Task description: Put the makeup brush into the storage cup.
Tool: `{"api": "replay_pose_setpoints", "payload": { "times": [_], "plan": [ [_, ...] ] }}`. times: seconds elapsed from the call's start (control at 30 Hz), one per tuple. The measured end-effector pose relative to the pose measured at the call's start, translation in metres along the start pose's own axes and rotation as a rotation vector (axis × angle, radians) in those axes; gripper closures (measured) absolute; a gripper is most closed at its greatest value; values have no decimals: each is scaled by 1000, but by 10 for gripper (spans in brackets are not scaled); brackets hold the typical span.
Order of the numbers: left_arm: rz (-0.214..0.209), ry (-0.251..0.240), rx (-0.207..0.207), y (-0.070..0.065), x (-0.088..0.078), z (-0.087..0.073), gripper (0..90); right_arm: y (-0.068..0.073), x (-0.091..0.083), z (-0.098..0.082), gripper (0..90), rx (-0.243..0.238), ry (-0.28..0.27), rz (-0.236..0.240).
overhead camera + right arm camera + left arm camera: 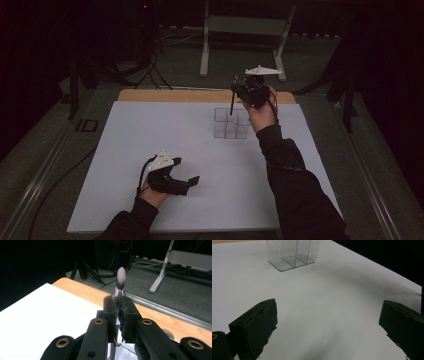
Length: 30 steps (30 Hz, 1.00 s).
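Right gripper pinching makeup brush above clear divided box.
Left gripper: jaws spread, nothing between them, low over worktop.

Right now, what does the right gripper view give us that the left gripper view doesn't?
Right gripper view: the right gripper, jaws shut on a makeup brush with its bristle tip up, plus the wooden table edge and a white stand leg on the floor beyond.

Left gripper view: the left gripper, jaws wide apart with nothing between them, and the clear divided organizer standing on the sheet ahead.

Both: the white sheet covering the table and a dark background.
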<state>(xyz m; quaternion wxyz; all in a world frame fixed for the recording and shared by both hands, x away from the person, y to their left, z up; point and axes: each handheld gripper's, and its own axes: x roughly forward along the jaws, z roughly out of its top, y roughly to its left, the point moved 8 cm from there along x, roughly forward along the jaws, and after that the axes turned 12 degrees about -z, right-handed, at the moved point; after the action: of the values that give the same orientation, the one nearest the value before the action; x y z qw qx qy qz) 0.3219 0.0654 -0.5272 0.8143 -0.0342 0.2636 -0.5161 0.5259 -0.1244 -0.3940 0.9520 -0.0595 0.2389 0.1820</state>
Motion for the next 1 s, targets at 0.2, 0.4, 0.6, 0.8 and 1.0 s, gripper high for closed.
{"api": "replay_pose_setpoints", "payload": {
  "times": [0.2,0.4,0.6,0.8,1.0],
  "plan": [
    [2,2,-1,1,0,-1,33,-1,10,-11,844,-2,25,-1],
    [7,3,0,1,0,-1,33,-1,17,-21,843,0,50,-5],
    [7,1,-3,1,-1,-1,33,-2,23,-29,843,3,69,-2],
    [6,4,-2,1,0,-1,33,-3,26,-37,843,20,87,4],
    [1,13,0,1,1,-2,32,-3,31,-46,844,8,109,9]
  ]
}}
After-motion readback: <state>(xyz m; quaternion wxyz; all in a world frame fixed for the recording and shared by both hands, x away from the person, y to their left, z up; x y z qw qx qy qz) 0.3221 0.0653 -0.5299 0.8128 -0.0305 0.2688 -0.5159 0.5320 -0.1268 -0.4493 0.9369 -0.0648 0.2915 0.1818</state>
